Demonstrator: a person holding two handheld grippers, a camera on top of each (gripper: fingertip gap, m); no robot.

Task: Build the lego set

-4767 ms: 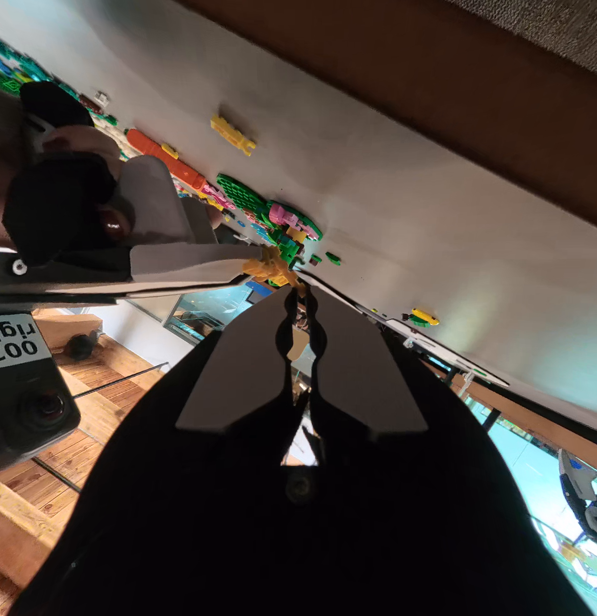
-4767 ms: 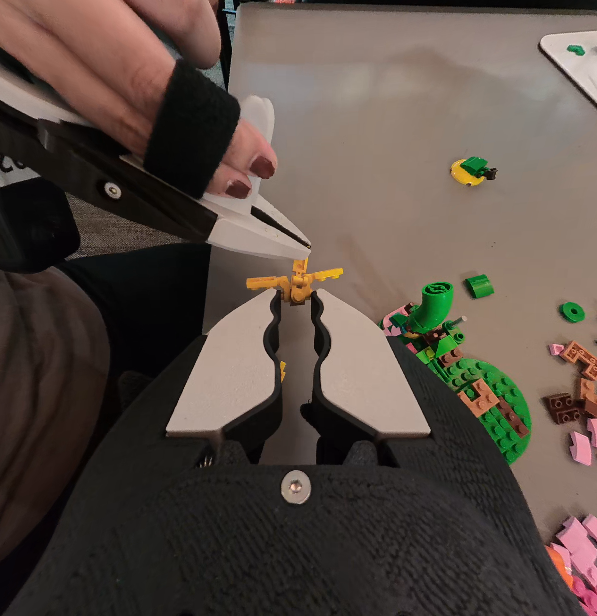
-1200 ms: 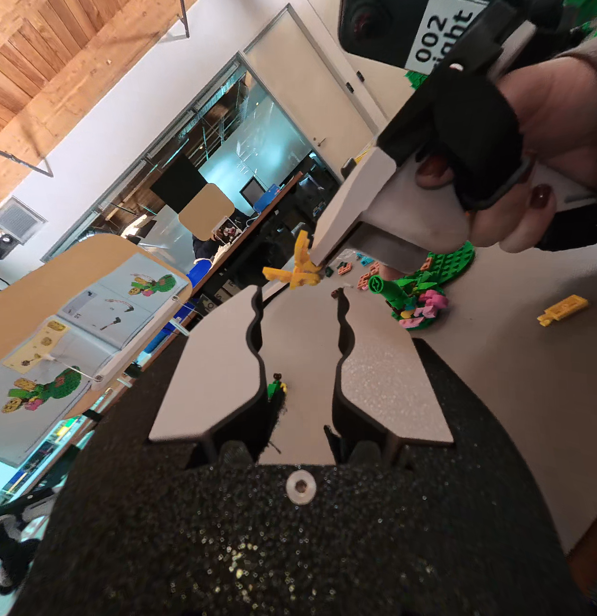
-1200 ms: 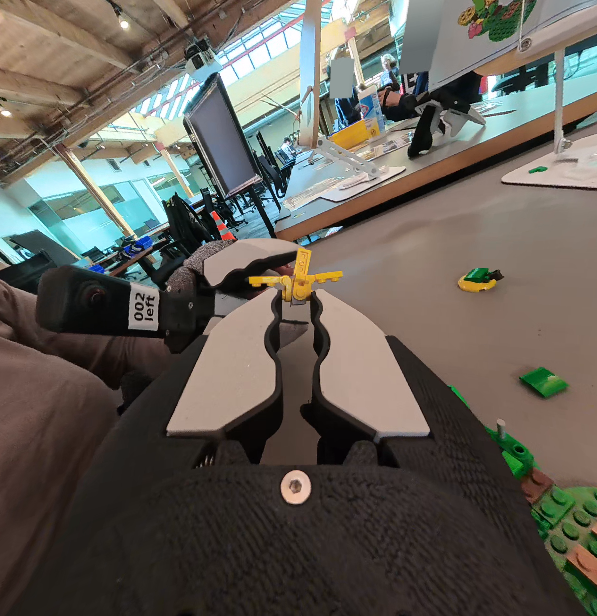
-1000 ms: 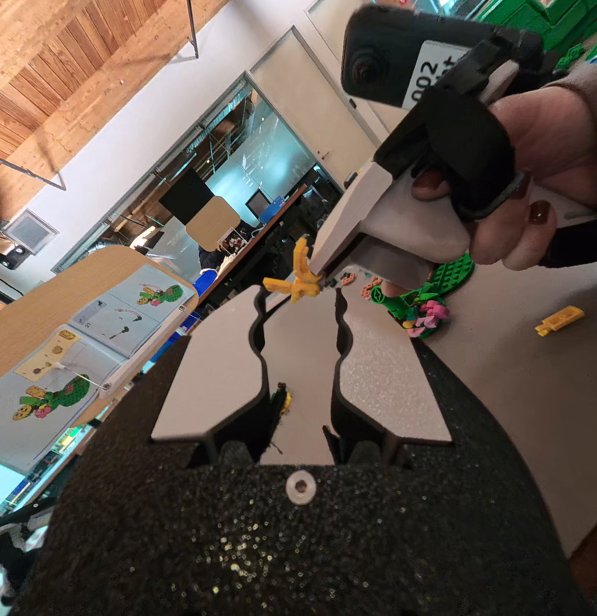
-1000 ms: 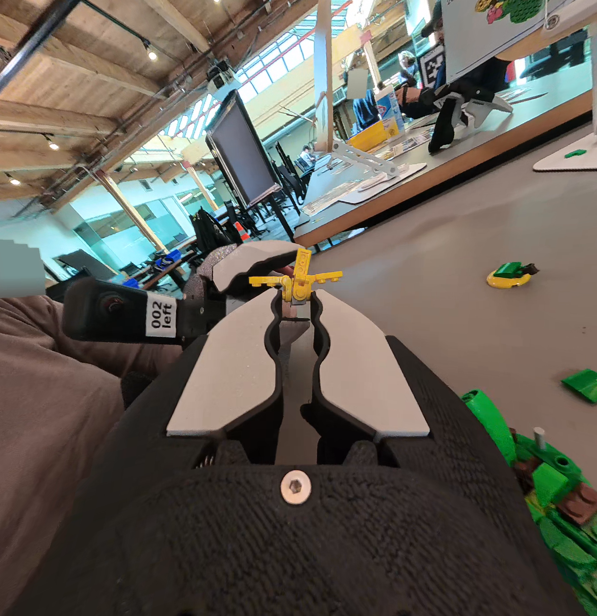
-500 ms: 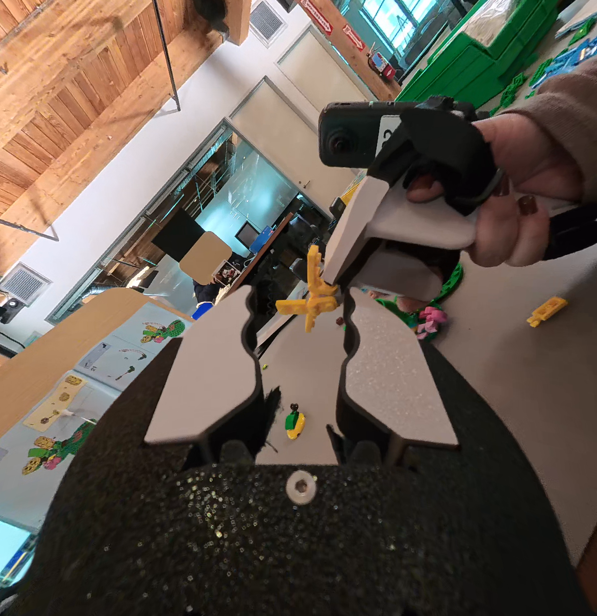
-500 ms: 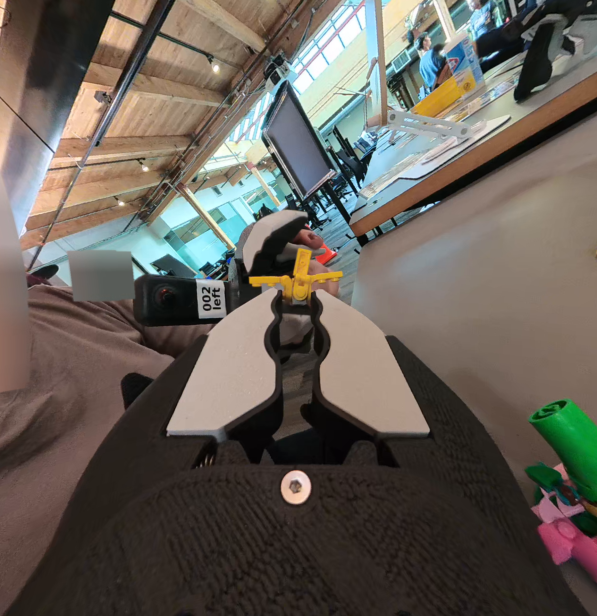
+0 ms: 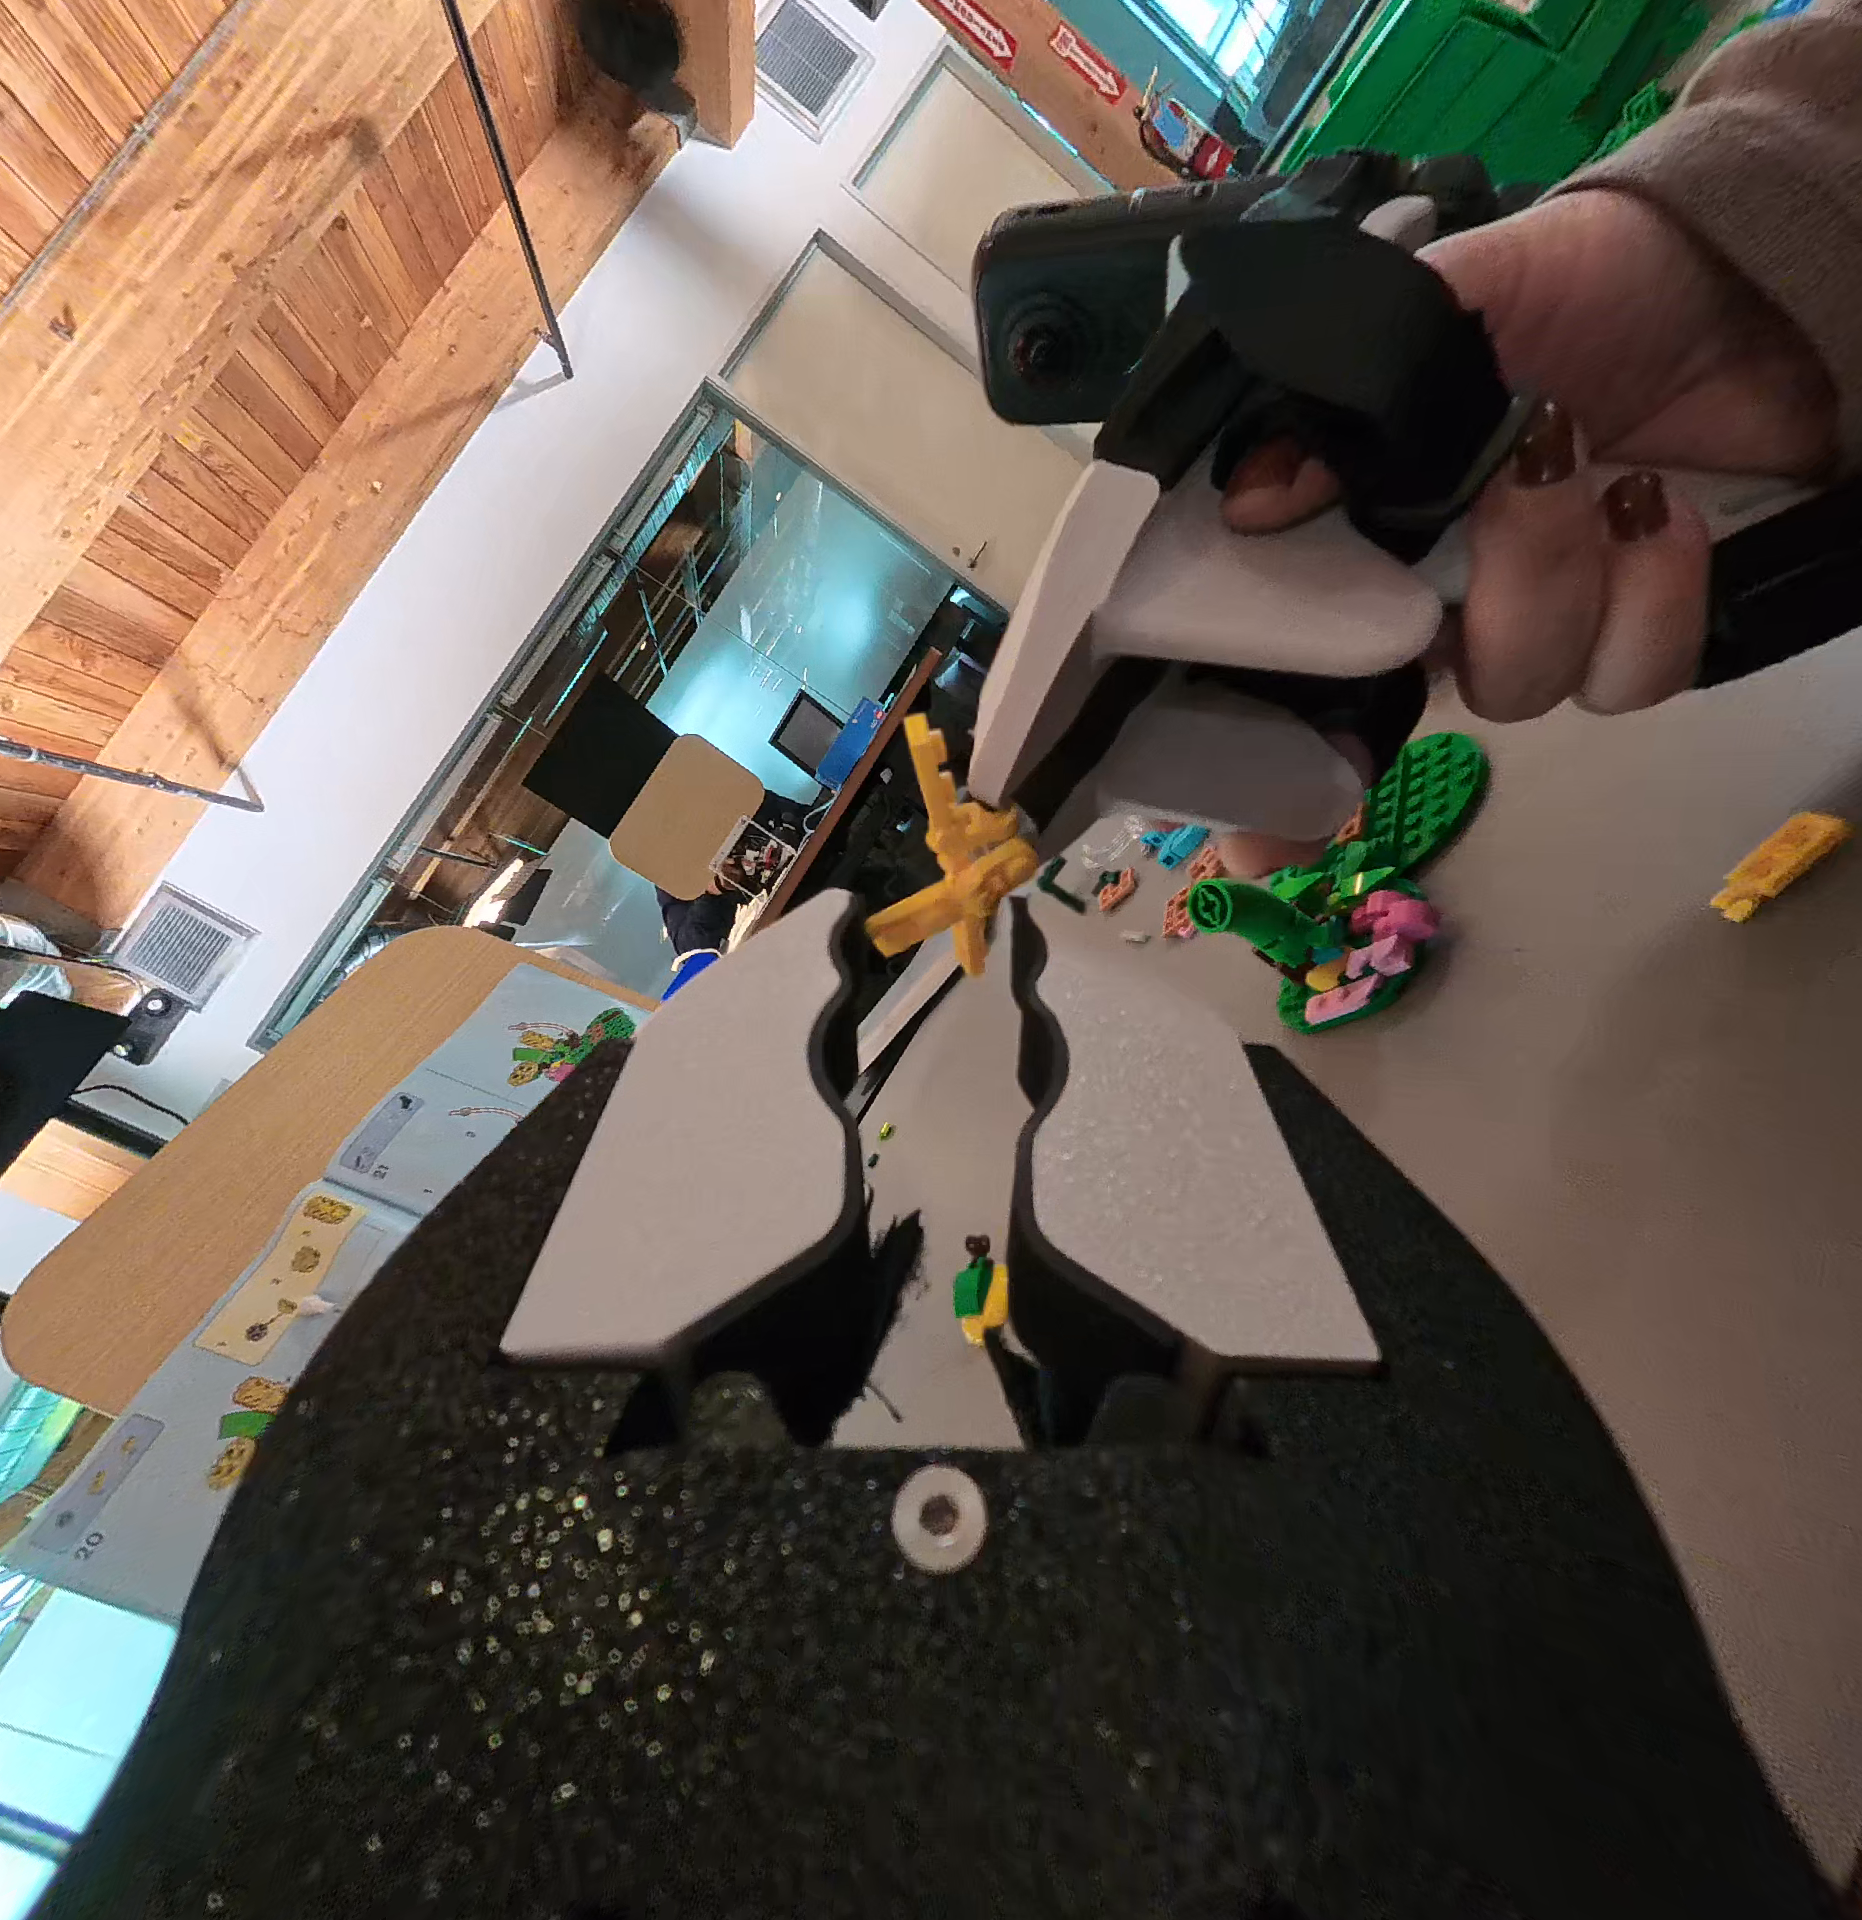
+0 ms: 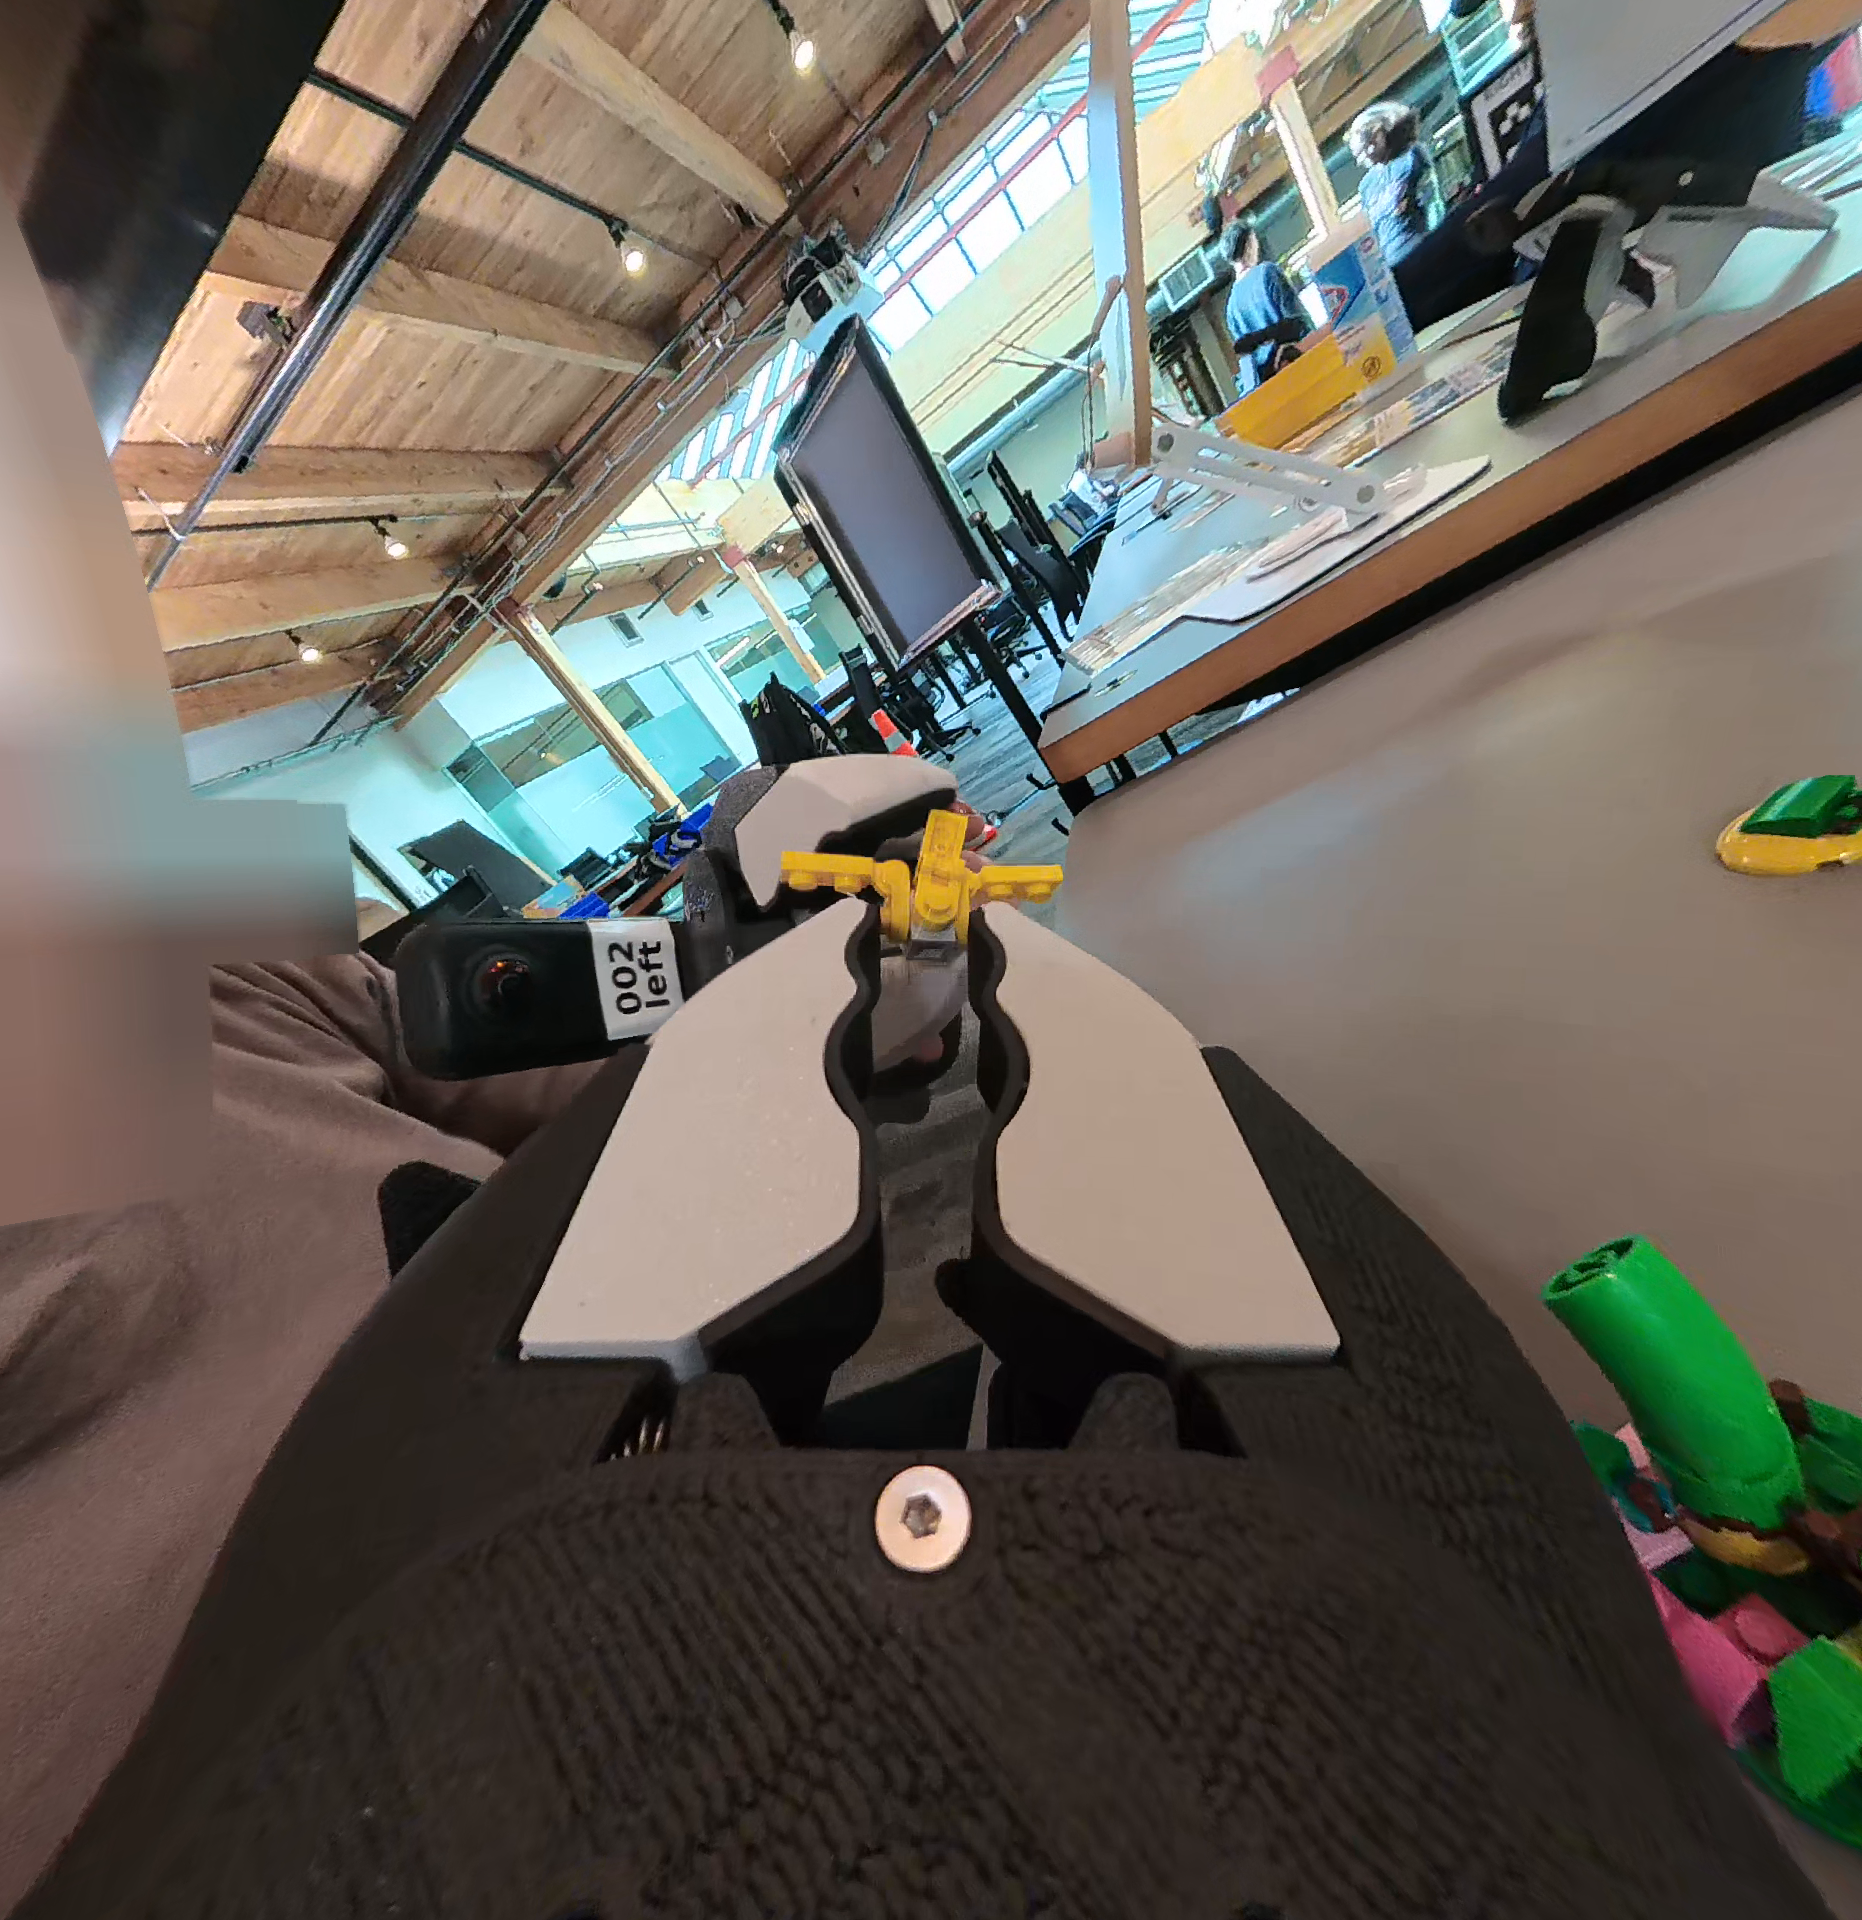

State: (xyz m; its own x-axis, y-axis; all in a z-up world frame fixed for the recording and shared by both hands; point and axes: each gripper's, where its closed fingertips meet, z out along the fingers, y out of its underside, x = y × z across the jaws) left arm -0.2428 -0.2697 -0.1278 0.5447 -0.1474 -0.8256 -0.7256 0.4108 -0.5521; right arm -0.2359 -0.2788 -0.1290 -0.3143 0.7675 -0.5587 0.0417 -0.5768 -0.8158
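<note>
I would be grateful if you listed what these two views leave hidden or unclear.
- Right wrist view: the green build is cut off by the frame's right edge.
- Right wrist view: the right gripper fingers hide the base of the yellow piece.
- Left wrist view: whether the left gripper touches the piece is unclear.
- Left wrist view: the instruction pages are too small.

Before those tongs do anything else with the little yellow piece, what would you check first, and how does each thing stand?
1. Right tongs clamped on the yellow piece: ok.
2. Left tongs open around it: ok, jaws apart.
3. Left fingertips gripping a yellow arm: cannot tell.
4. Piece held clear of the grey table: ok.
5. Green build out of the way: ok, off to one side.
</note>
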